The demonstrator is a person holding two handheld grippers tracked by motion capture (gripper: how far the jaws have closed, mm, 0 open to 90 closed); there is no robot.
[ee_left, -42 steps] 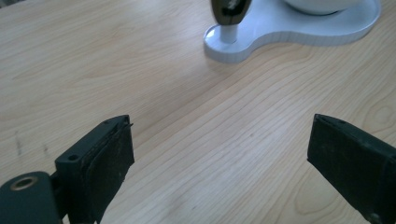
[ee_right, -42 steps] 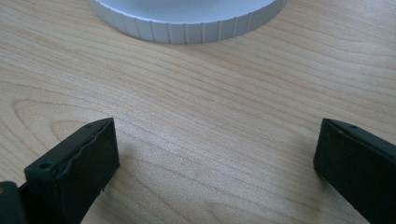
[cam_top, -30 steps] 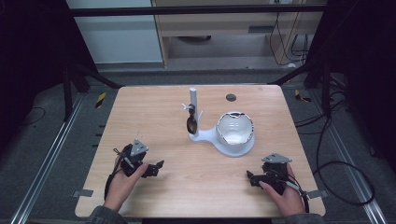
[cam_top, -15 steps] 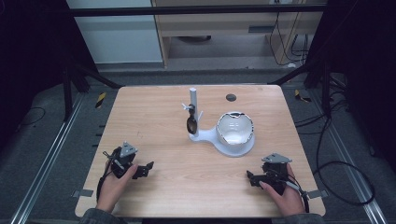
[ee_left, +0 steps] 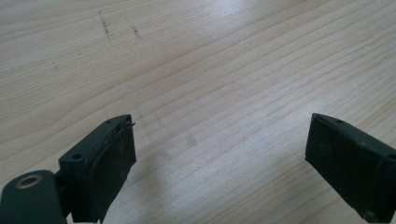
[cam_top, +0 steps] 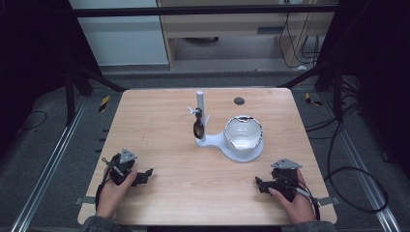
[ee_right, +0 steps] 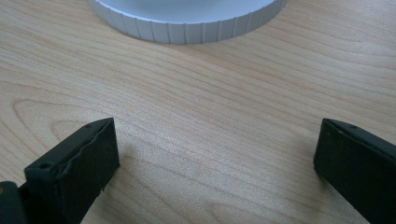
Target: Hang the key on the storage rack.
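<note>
The bench (cam_top: 159,125) is mostly bare wood, and nothing on it has been taken up yet. The work looks barely begun, or at rest between steps.

The white stand (cam_top: 237,147) sits right of centre, well apart from both claws. Its round base carries a bowl-like cup with a dark rim, and its thin post (cam_top: 200,104) rises at the left side. A dark pair of glasses (cam_top: 197,128) seems to hang from the post, though it is too small to be sure. All handling of the stand and glasses is likely still to do.

The left claw (cam_top: 143,174) rests near the front left edge, jaws wide, nothing between them. The right claw (cam_top: 261,184) rests at the front right, jaws wide and empty; the stand's ribbed rim lies just ahead in the right gripper view.

A small dark disc (cam_top: 239,101) lies near the far edge. Nothing blocks either claw's path to the stand.
</note>
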